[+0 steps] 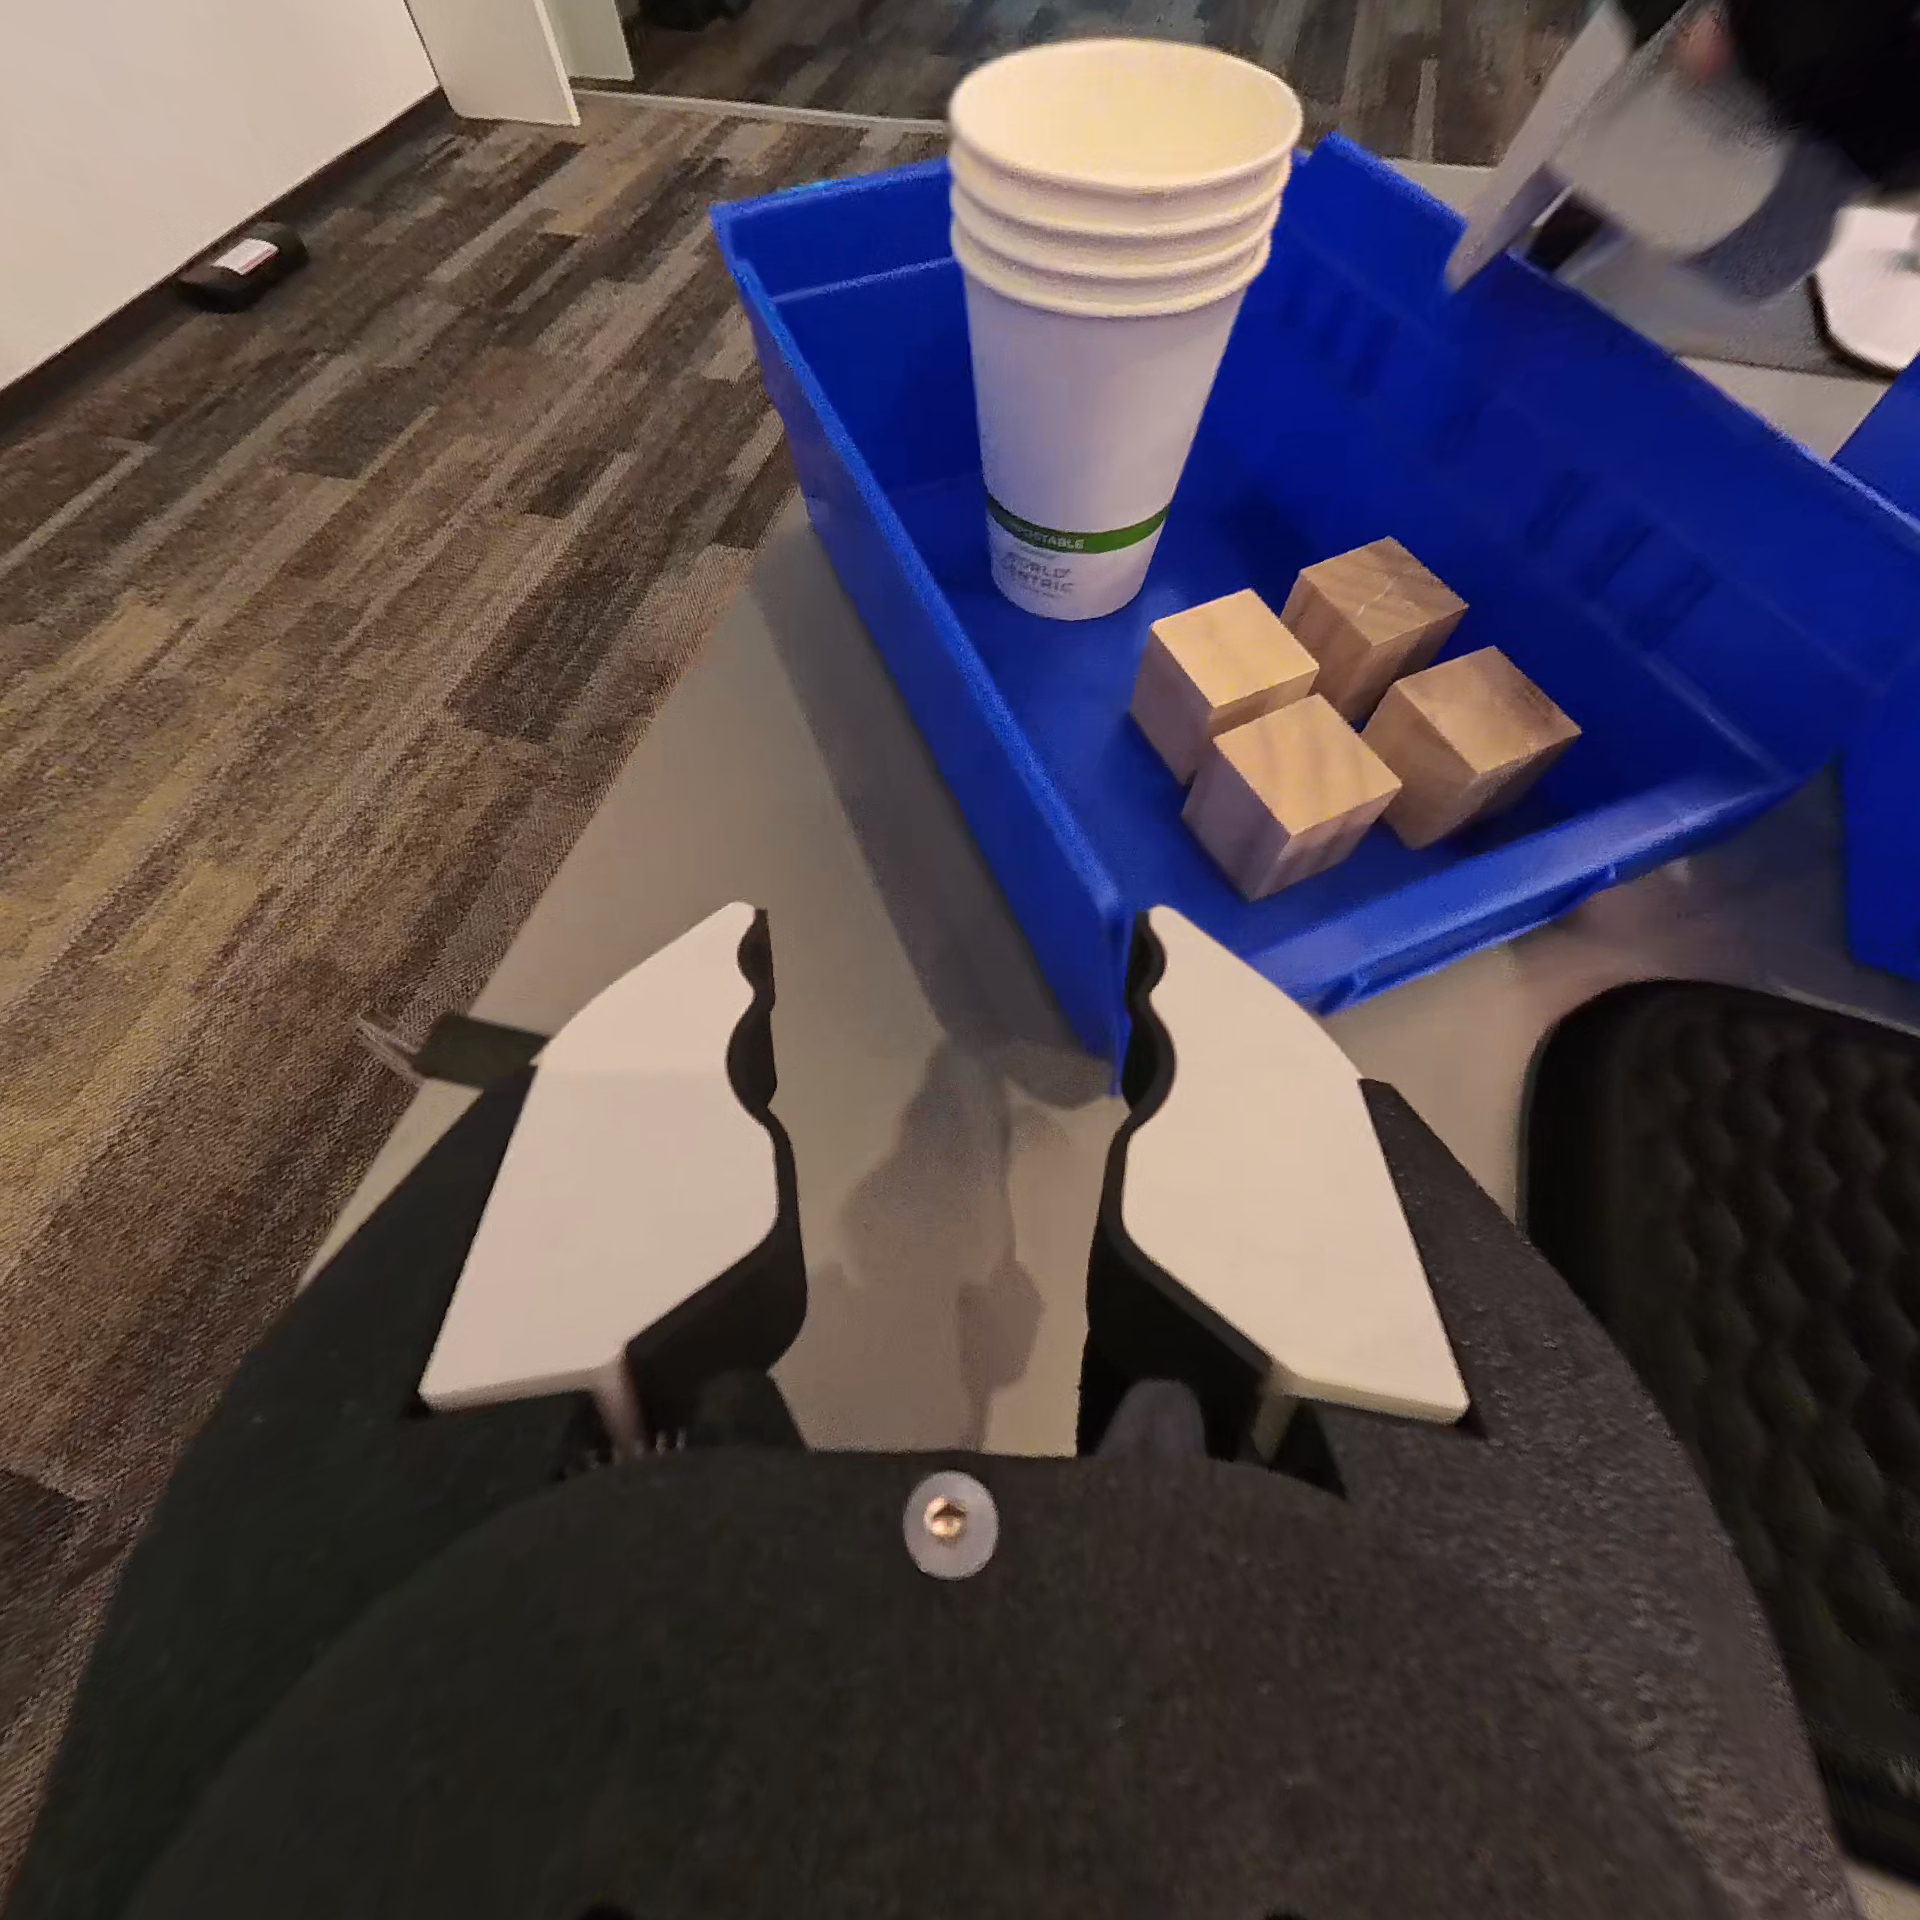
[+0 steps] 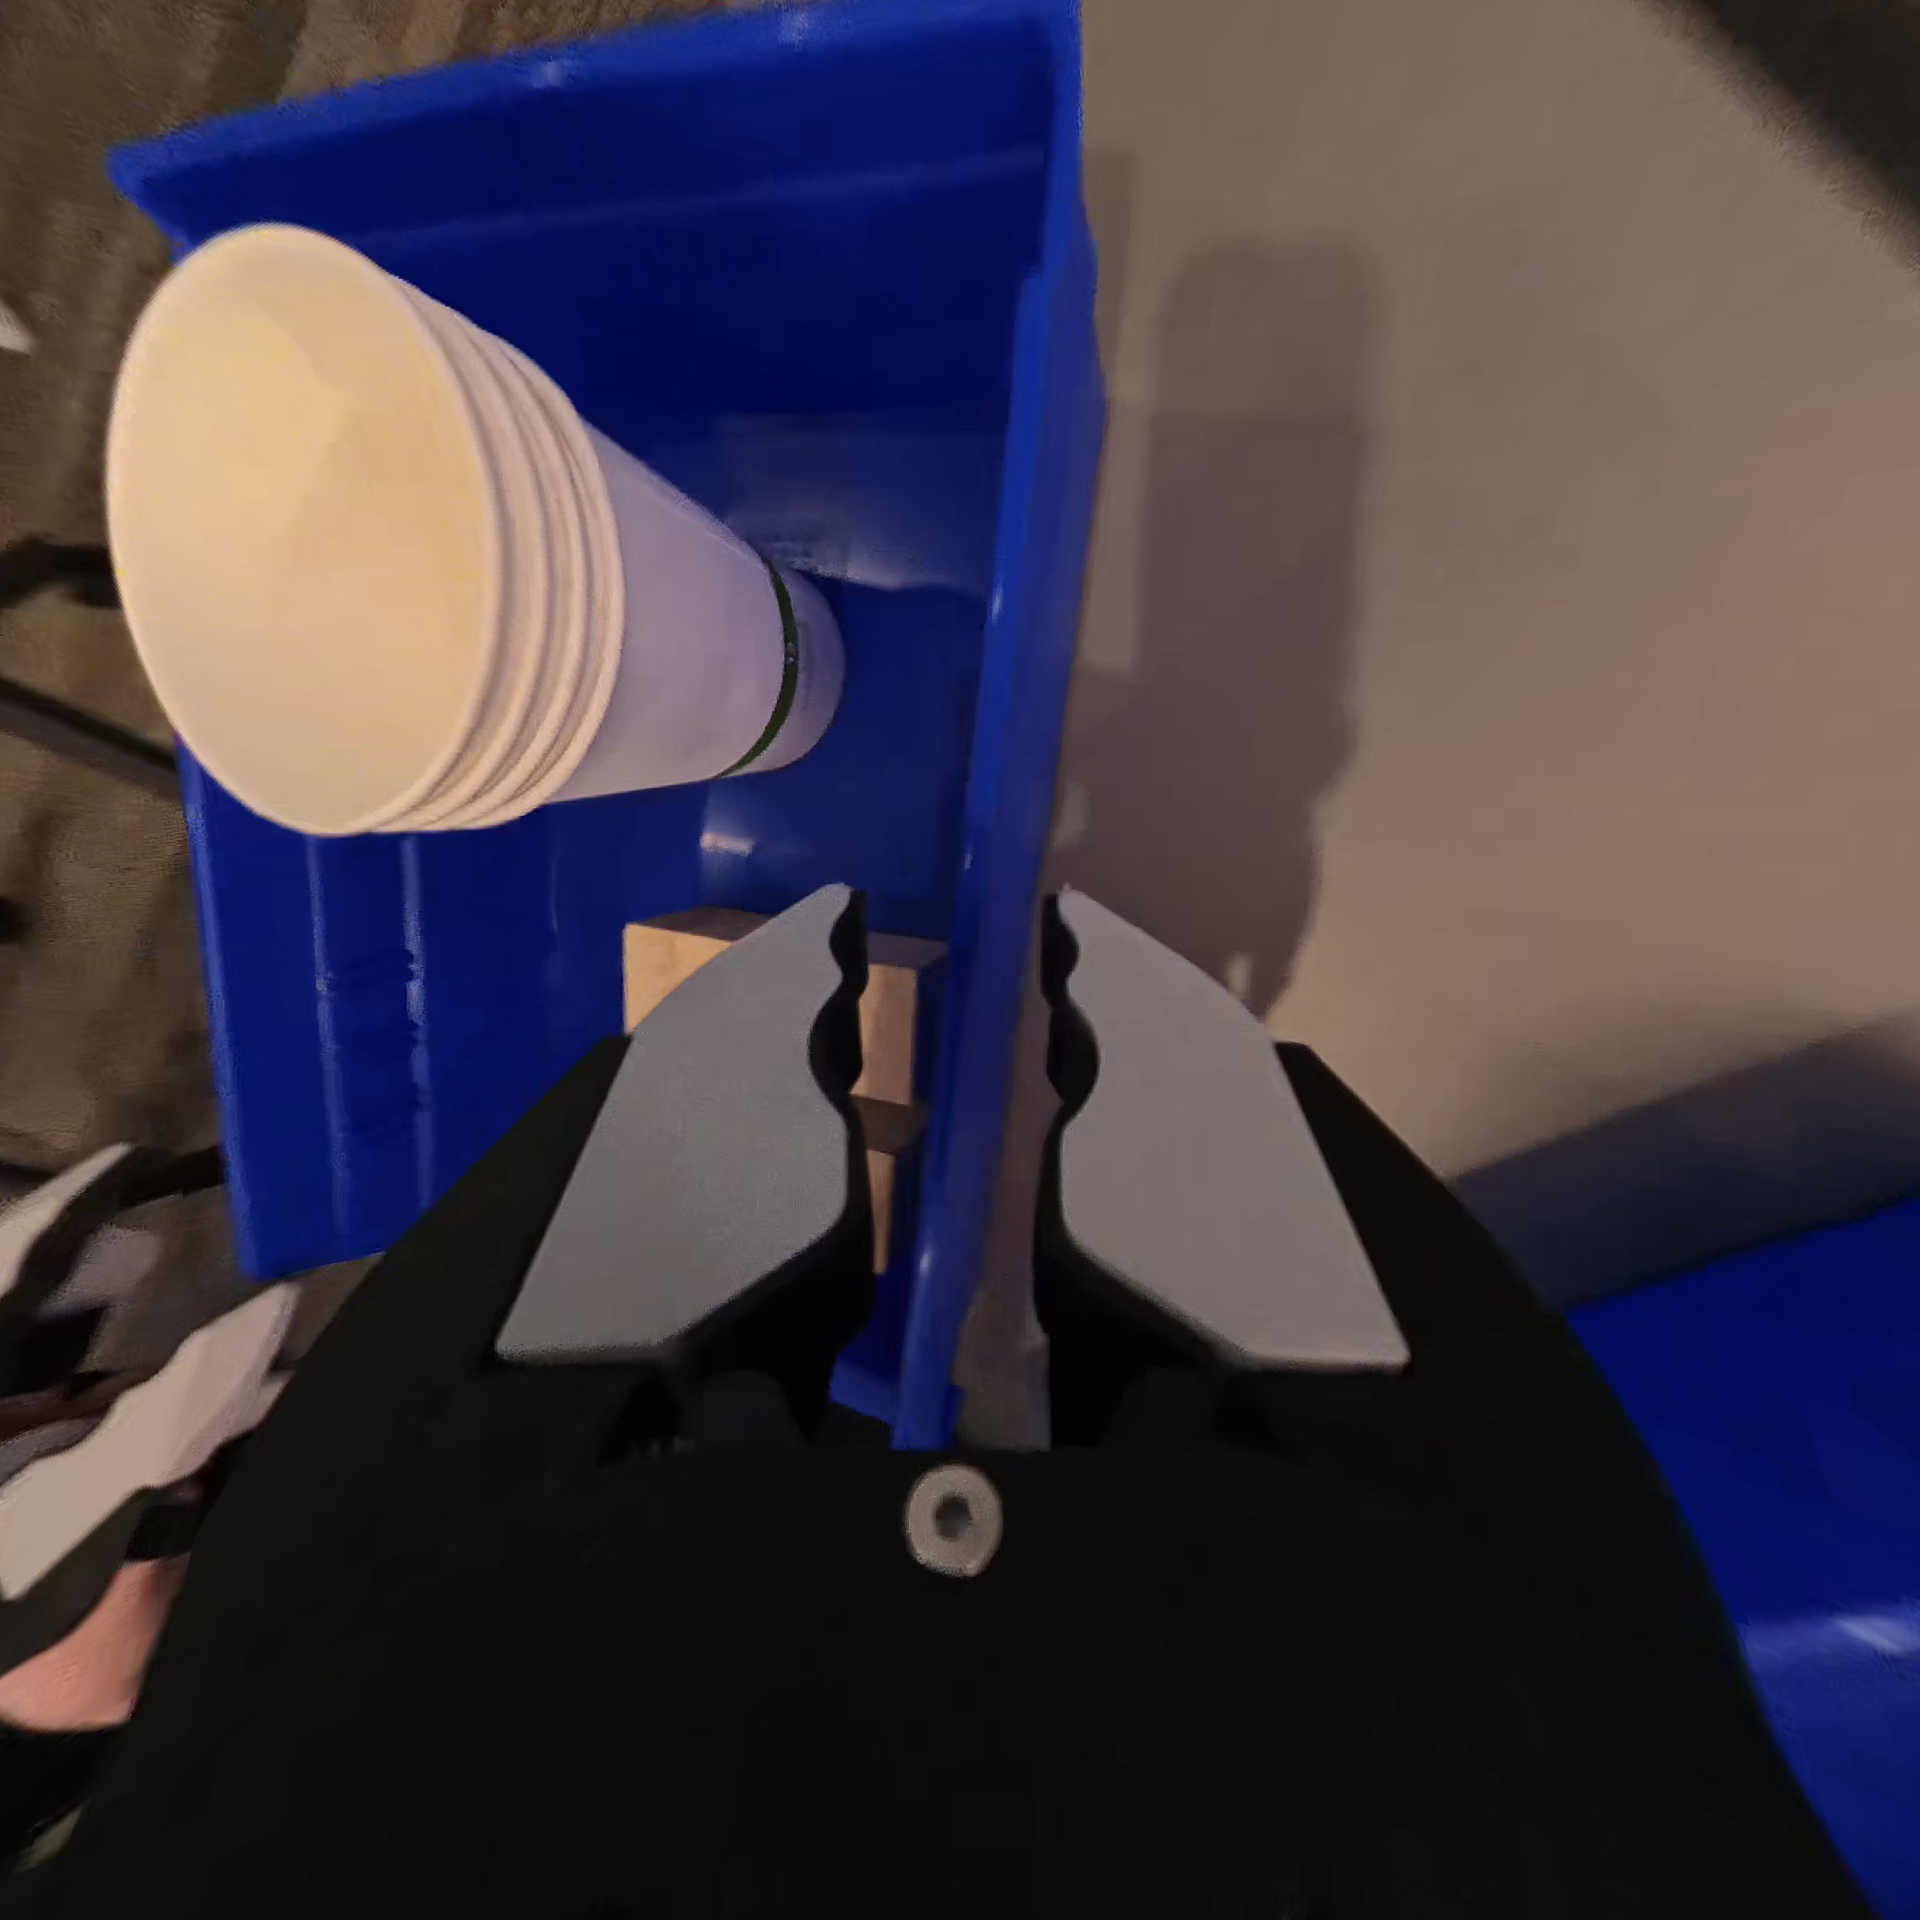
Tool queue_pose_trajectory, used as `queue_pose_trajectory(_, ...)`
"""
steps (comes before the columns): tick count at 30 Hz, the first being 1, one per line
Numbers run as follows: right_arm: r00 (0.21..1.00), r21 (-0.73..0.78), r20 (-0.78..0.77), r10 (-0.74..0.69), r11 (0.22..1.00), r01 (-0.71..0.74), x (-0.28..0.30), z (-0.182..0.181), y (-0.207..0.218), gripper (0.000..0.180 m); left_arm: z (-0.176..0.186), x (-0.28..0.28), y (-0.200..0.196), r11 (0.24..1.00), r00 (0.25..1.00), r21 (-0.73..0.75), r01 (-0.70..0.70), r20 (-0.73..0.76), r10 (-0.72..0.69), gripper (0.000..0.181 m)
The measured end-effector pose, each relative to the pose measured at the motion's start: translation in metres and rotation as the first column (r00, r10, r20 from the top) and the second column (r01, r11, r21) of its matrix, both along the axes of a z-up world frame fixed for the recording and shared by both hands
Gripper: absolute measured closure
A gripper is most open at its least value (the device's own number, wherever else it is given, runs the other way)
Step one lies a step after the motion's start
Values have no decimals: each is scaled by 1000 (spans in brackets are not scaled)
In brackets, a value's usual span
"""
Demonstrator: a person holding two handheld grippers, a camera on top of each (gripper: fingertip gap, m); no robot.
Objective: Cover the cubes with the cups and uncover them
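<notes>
**Cups and cubes both in the blue bin; both grippers empty**

The stack of nested white paper cups stands upright in the far left part of the blue rectangular plastic bin. Its long axis is vertical, the open mouths point up, and the base with a green band rests on the bin floor. Several rims show, one above the other, at the top of the stack. In the right wrist view the same stack appears foreshortened, mouth toward the camera.

Four light-brown wooden cubes sit on the bin floor in the near right part, packed two by two with sides touching or just beside each other. They are near the cup stack but apart from it. No cube is covered.

The bin rests on a grey table, its long axis running from near to far. A second blue container shows at the right edge. A black mesh chair back lies near right, and patterned carpet lies left of the table.

The left gripper hangs over bare table, just near of the bin's near left corner, with its fingers spread and nothing between them.

The right gripper is above the bin's right wall, which shows in the gap between its fingers. The fingers are apart and grip nothing; whether they touch the wall cannot be told. This view is blurred.
</notes>
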State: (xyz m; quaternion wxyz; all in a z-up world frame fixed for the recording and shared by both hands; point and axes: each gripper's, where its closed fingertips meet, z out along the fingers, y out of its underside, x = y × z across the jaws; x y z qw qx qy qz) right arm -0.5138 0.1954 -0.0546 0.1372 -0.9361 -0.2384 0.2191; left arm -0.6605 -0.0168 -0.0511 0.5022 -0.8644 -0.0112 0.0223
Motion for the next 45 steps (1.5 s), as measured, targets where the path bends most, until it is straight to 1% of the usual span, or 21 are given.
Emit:
queue_pose_trajectory(4, 998, 256, -21, 51, 966, -43, 10, 57, 3, 139, -17, 12, 26, 998, 1000, -56, -5, -30, 3, 116)
queue_pose_trajectory(7, 990, 322, -56, 133, 941, -108, 14, 87, -23, 136, -28, 2, 40, 990, 981, -126, -57, -191, 32, 119)
queue_pose_trajectory(8, 985, 342, -54, 162, 930, -134, 16, 95, -34, 136, -30, 1, 44, 988, 980, -143, -56, -197, 27, 119)
queue_pose_trajectory(9, 982, 361, -37, 186, 919, -161, 21, 100, -43, 136, -31, 4, 47, 988, 985, -150, -40, -170, 14, 123)
queue_pose_trajectory(11, 976, 402, 7, 220, 892, -204, 34, 108, -59, 136, -29, 8, 52, 989, 992, -147, 5, -123, -24, 145)
queue_pose_trajectory(12, 972, 410, 29, 232, 884, -223, 43, 110, -67, 136, -28, 6, 54, 989, 992, -147, 17, -124, -35, 156)
queue_pose_trajectory(13, 970, 413, 48, 240, 879, -238, 52, 110, -74, 136, -29, 0, 56, 989, 989, -149, 14, -145, -36, 157)
queue_pose_trajectory(17, 963, 422, 72, 258, 867, -264, 92, 108, -99, 138, -30, -26, 68, 979, 968, -185, 85, -216, -125, 158)
queue_pose_trajectory(20, 958, 406, 67, 277, 870, -280, 122, 105, -121, 140, -31, -48, 80, 950, 921, -243, 198, -285, -265, 152)
queue_pose_trajectory(23, 961, 416, 103, 258, 866, -277, 155, 103, -137, 140, -33, -82, 94, 919, 859, -329, 215, -384, -338, 150)
queue_pose_trajectory(25, 967, 425, 121, 224, 869, -254, 179, 100, -142, 141, -34, -98, 102, 887, 800, -399, 232, -440, -408, 148)
queue_pose_trajectory(27, 977, 422, 145, 159, 883, -206, 209, 93, -142, 144, -35, -105, 108, 858, 763, -440, 265, -448, -466, 147)
queue_pose_trajectory(29, 987, 418, 139, 78, 899, -130, 238, 84, -141, 144, -35, -107, 111, 841, 770, -462, 282, -413, -485, 149)
queue_pose_trajectory(31, 994, 401, 106, 3, 915, -46, 262, 73, -140, 145, -35, -108, 115, 837, 763, -468, 284, -418, -493, 149)
queue_pose_trajectory(32, 995, 392, 96, -37, 920, -4, 274, 67, -140, 143, -35, -109, 116, 839, 760, -463, 285, -425, -492, 148)
queue_pose_trajectory(35, 981, 368, 84, -174, 921, 132, 305, 51, -138, 132, -35, -106, 116, 854, 787, -430, 294, -398, -472, 147)
queue_pose_trajectory(38, 954, 354, 48, -297, 898, 262, 320, 43, -131, 115, -23, -101, 118, 890, 839, -316, 329, -334, -429, 129)
queue_pose_trajectory(39, 946, 342, 45, -322, 894, 288, 321, 40, -129, 112, -16, -102, 118, 904, 859, -275, 328, -311, -407, 122)
queue_pose_trajectory(41, 920, 317, 93, -380, 888, 334, 328, 30, -125, 104, 3, -104, 115, 927, 891, -181, 328, -267, -367, 113)
queue_pose_trajectory(43, 907, 273, 132, -400, 894, 354, 328, 18, -124, 107, 29, -106, 108, 945, 921, -64, 321, -213, -327, 112)
queue_pose_trajectory(45, 889, 251, 174, -423, 892, 375, 331, 4, -120, 111, 62, -106, 95, 944, 935, 90, 317, -199, -294, 114)
